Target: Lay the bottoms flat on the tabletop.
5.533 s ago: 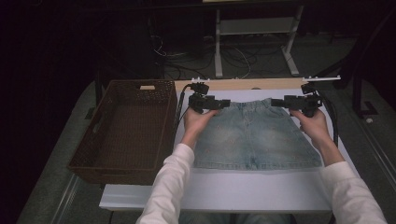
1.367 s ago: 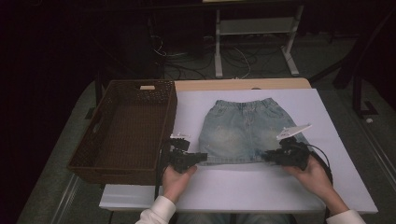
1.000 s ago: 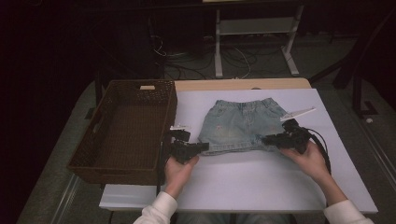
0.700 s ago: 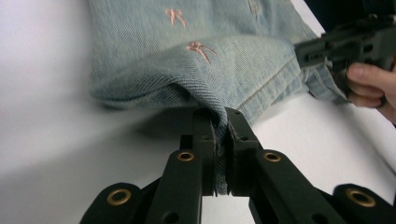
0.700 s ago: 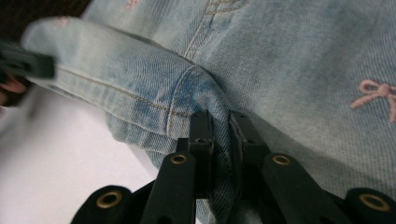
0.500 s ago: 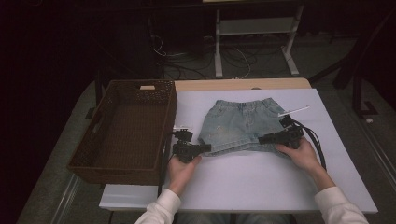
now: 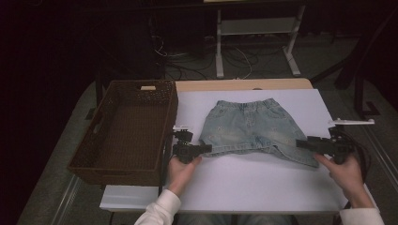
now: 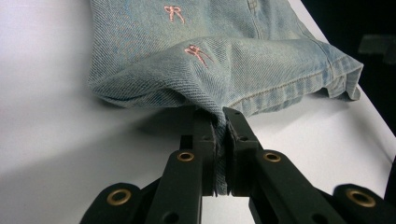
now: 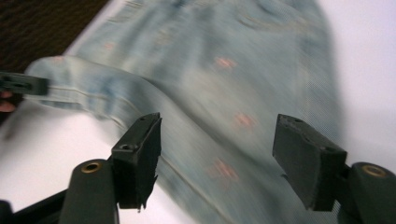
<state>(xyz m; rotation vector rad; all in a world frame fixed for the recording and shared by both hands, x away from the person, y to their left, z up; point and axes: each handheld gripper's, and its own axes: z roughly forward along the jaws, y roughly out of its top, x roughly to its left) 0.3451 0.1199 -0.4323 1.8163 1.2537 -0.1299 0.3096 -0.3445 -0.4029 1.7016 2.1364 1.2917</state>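
Nearest the person's edge of the bench (image 7: 244,187), two sleeved forearms are coming in, each hand carrying a pair of tongs. The left tongs (image 7: 204,148) are sitting just off the near left corner of the denim shorts (image 7: 248,129), and they are pinching that corner: in the left gripper view the left tongs (image 8: 221,116) are pressed together on a fold of the shorts (image 8: 224,51), with the hem cloth bunching up above the pads and small pink bows showing on the fabric. The right tongs (image 7: 300,143) are hovering by the near right corner of the shorts, just beside the hem that is trailing toward them. In the right gripper view the right tongs (image 9: 217,135) are standing spread, having just been opening, with the shorts (image 9: 224,79) lying blurred beyond and below the gap and neither pad pressing on the cloth.

The shorts themselves are lying on the white bench top with the near hem folded up toward the waistband, the waistband pointing away from the person. To the left of the shorts, just beside the left tongs, a brown woven basket (image 7: 126,131) is standing on the bench edge. Beyond the shorts, past the far edge of the bench, a white frame (image 7: 253,42) and loose cables (image 7: 187,56) are sitting on the dark floor.
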